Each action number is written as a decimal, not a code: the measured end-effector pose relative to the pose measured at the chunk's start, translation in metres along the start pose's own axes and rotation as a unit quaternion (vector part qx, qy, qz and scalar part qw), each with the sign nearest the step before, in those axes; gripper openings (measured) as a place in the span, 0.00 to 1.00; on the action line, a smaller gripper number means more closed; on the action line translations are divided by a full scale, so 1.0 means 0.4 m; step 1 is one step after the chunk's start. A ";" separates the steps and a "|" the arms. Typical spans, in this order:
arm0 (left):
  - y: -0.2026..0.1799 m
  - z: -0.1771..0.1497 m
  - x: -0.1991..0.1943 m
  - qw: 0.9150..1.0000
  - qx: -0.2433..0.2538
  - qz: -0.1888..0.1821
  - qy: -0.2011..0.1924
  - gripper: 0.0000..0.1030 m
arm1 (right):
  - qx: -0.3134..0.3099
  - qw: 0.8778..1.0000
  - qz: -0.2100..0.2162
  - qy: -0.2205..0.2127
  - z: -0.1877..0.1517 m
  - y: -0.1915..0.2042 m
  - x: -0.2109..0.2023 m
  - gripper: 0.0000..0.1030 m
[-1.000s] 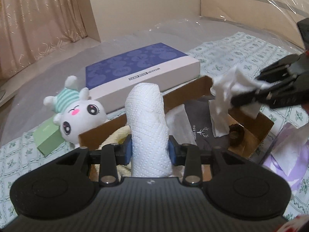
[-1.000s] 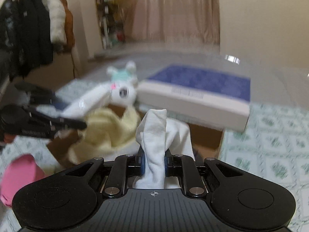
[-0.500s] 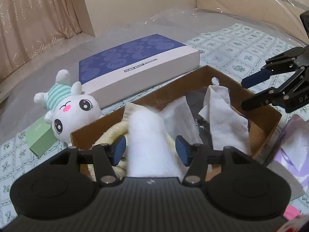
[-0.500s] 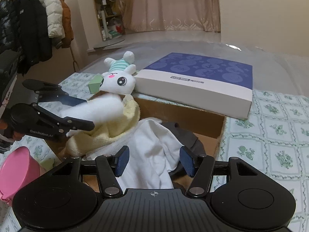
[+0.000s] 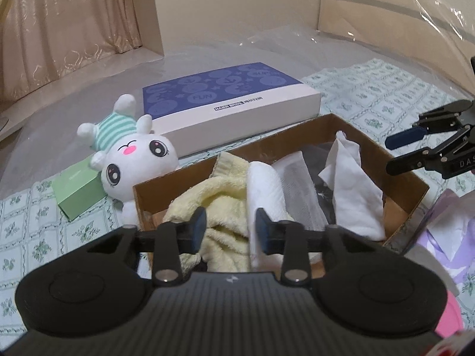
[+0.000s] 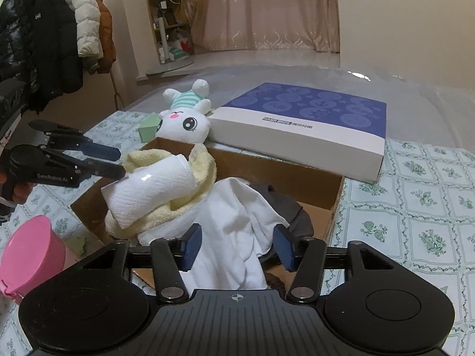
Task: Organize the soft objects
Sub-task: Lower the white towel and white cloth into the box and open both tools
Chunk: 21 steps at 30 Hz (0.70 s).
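A brown cardboard box holds a yellow towel, a white paper towel roll, a white cloth and a dark grey item. My left gripper is open and empty just behind the roll. My right gripper is open and empty over the white cloth. A white plush bunny lies outside the box at its far left corner.
A blue and white flat box lies behind the cardboard box. A green small box sits left of the bunny. A pink container stands at the box's near side. A purple-white bag lies at the right.
My left gripper opened and let go of the paper towel roll into the box. My right gripper opened and dropped the white cloth there. Both pulled back a little.
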<state>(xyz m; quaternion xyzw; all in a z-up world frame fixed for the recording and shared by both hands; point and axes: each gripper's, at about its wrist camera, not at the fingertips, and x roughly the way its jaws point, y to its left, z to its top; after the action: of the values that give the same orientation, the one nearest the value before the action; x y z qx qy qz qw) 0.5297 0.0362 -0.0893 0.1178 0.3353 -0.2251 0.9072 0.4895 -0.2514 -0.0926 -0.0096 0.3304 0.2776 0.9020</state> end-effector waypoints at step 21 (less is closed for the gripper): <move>-0.014 -0.047 0.071 0.998 -0.013 -0.038 0.056 0.06 | 0.059 0.998 -0.021 0.001 -0.014 -0.053 -0.023 0.27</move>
<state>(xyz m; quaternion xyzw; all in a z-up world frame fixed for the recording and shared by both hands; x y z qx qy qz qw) 0.5356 0.0291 -0.1226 0.1057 0.3924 -0.2485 0.8793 0.4912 -0.2748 -0.0949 0.0369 0.3467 0.2390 0.9063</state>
